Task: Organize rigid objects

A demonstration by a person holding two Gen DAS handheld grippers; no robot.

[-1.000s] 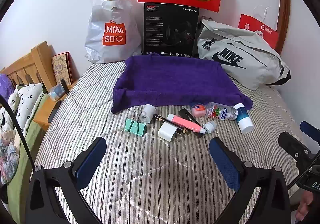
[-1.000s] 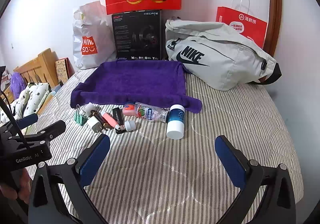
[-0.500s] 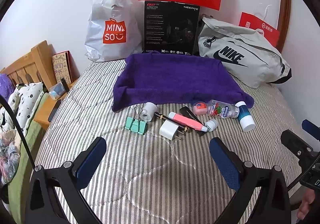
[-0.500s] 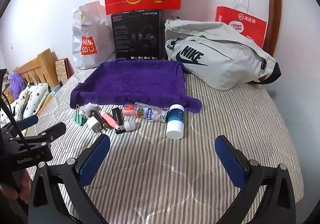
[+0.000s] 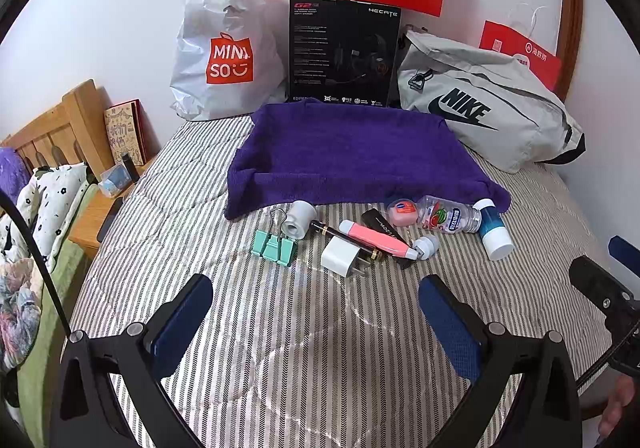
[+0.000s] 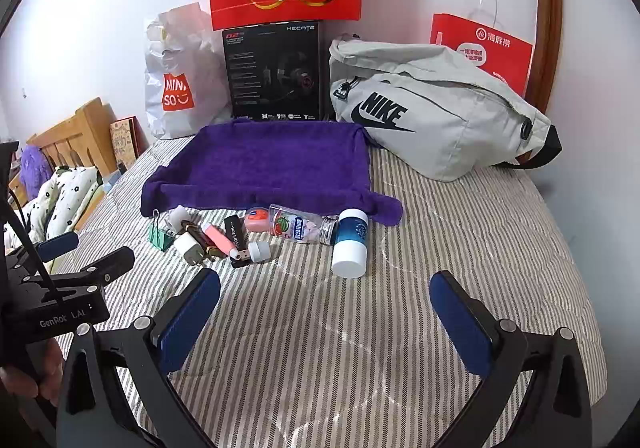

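Nothing is sorted yet: small objects (image 5: pixel 372 236) lie beside the empty purple towel (image 5: pixel 352 152); left gripper (image 5: pixel 316 314) and right gripper (image 6: pixel 326 308) both hover spread wide.

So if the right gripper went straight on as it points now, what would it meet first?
Probably the blue and white bottle, lying nearest ahead of the open right gripper; only bare striped bedcover lies between. Depth is unclear in the fisheye view.

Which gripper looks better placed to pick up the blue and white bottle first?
Probably the right gripper. The blue and white bottle lies almost straight ahead of its open jaws, while from the left gripper it sits far off to the right.
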